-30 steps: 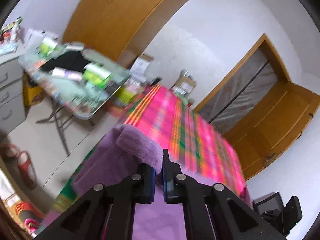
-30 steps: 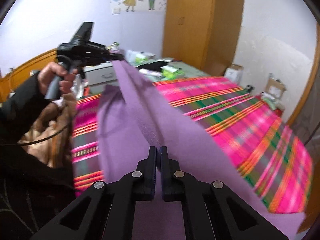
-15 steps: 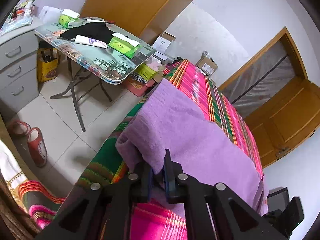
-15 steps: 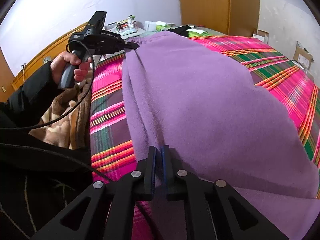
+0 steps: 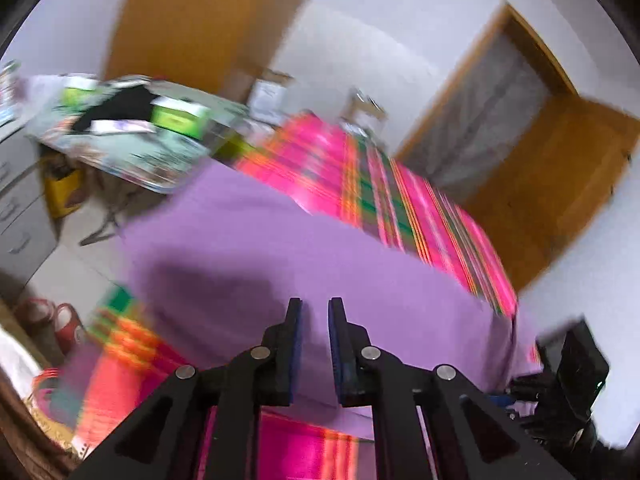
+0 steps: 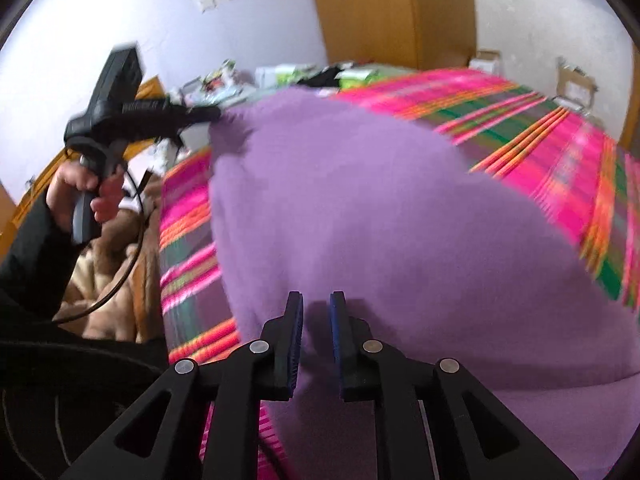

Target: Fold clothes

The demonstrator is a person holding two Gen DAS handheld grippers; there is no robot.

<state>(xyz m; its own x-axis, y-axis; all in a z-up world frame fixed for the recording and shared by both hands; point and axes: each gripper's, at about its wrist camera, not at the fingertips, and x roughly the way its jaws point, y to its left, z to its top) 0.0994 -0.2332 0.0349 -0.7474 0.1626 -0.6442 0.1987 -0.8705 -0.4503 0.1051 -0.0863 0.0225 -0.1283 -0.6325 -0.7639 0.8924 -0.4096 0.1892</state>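
Note:
A purple fleece cloth [image 5: 280, 248] lies folded over on the pink plaid bed cover [image 5: 372, 184], blurred by motion. My left gripper [image 5: 315, 304] hovers over its near edge, its jaws opening, with nothing pinched between them. In the right wrist view the same purple cloth [image 6: 380, 208] fills the middle of the bed [image 6: 560, 140]. My right gripper [image 6: 316, 298] stands just above the cloth's near part, its jaws opening and nothing between the pads. The left gripper [image 6: 216, 114] shows at the cloth's far left corner, held by a hand [image 6: 80, 192].
Beside the bed stands a cluttered folding table [image 5: 132, 136], with grey drawers [image 5: 20, 208] and red slippers [image 5: 64, 324] on the floor to the left. A wooden wardrobe [image 5: 192, 20] and a door [image 5: 560, 168] line the walls. A brown blanket [image 6: 108, 280] lies left of the bed.
A second ago both grippers held the purple cloth up, shut on it. Both have lowered it and let go, and it now lies spread on the bed. The left gripper has pulled back.

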